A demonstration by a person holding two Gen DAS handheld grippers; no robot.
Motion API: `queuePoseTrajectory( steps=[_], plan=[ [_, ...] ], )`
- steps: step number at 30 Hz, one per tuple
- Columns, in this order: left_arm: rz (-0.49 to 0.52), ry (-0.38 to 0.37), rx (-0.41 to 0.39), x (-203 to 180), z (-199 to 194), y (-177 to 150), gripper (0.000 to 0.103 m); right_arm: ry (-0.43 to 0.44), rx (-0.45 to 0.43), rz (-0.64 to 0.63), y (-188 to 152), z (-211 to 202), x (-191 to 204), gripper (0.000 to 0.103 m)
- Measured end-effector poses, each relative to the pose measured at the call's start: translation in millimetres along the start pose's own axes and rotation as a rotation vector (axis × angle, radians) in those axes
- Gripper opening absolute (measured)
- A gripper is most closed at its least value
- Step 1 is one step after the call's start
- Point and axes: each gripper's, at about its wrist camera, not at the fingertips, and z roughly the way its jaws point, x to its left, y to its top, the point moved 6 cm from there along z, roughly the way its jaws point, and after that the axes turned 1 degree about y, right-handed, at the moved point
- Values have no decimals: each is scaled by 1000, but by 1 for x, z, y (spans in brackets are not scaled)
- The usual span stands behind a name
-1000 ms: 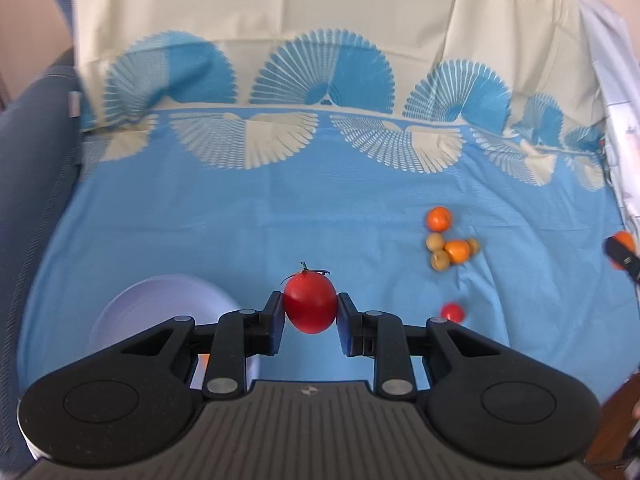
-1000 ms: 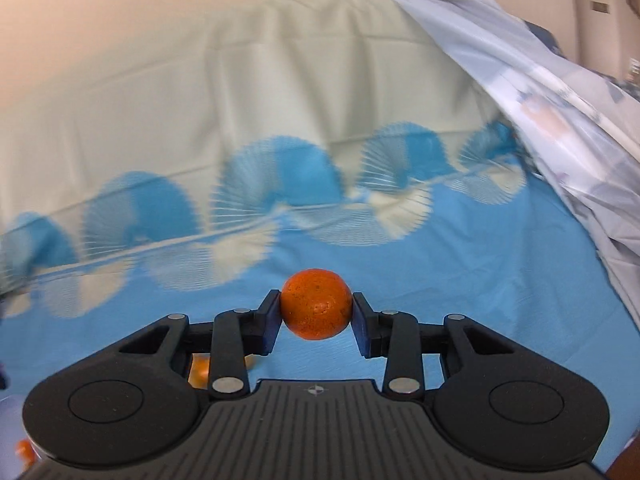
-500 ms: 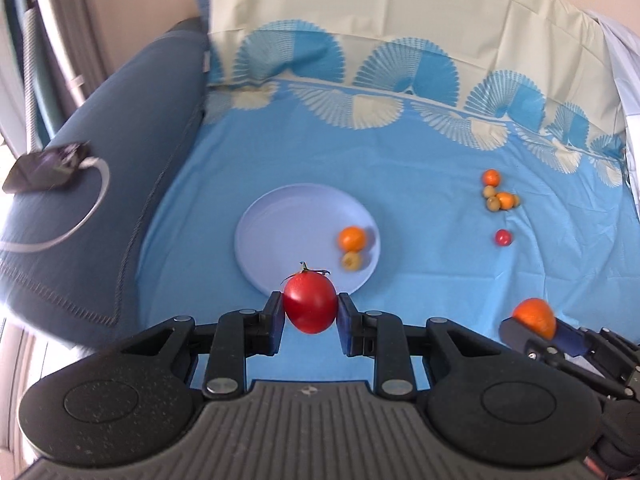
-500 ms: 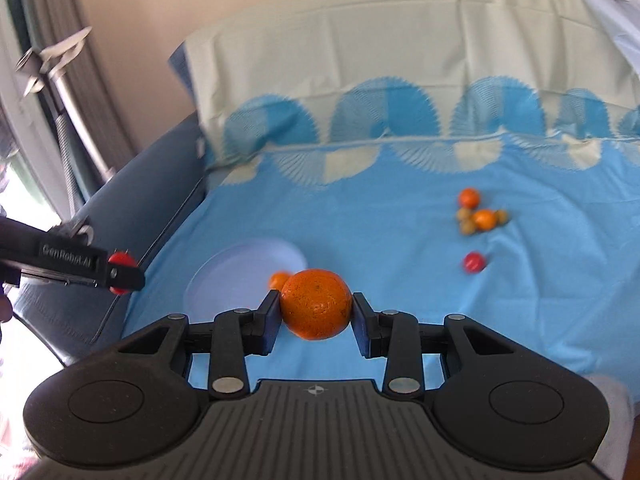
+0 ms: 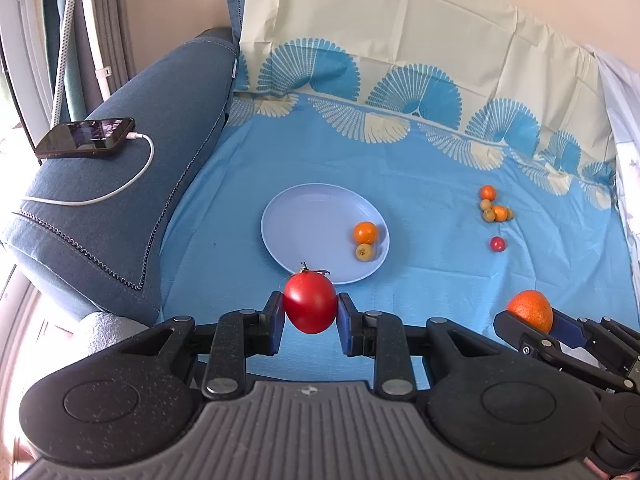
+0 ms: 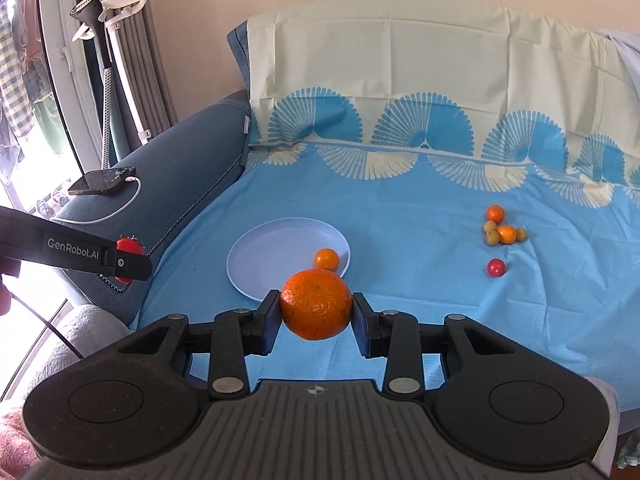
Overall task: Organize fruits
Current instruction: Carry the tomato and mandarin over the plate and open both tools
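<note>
Both hands loaded & short of the plate [image 5: 288,208]: left gripper [image 5: 310,314] pinching a red tomato [image 5: 310,306] between its pads, held in the air just off the plate's near rim; right gripper [image 6: 316,312] clamped on a big orange [image 6: 316,309], also airborne near that rim. Risks, as I judge them: tomato is smooth & soft, so too much squeeze bruises it and a loose grip lets it slip onto the blue sheet [image 5: 360,168]; round fruit let go from too high could roll off the shallow plate, or knock what's already there; both grippers heading for one plate could bump each other. Plate contents: one small orange [image 5: 365,233] w/ a small yellowish fruit [image 5: 365,252] touching it, both near the right rim, rest bare. Still loose on the sheet, well apart to the right: a cluster of small fruits [image 5: 494,210] and a lone small red one [image 5: 497,243]
</note>
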Motion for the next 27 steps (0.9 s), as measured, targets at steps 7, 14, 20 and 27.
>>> queuePoseTrajectory(
  steps=[7,14,20,27],
  plan=[
    [-8,-6,-9,4,-2,0,30,-4,-5,-23,0,-1,5,39],
    [-12,-8,-5,4,1,0,30,-8,3,-29,-1,2,6,39],
    [-20,-4,2,6,5,1,30,-7,16,-32,-1,7,6,39],
    [-29,2,14,9,13,4,30,-7,33,-38,-2,13,8,39]
  ],
)
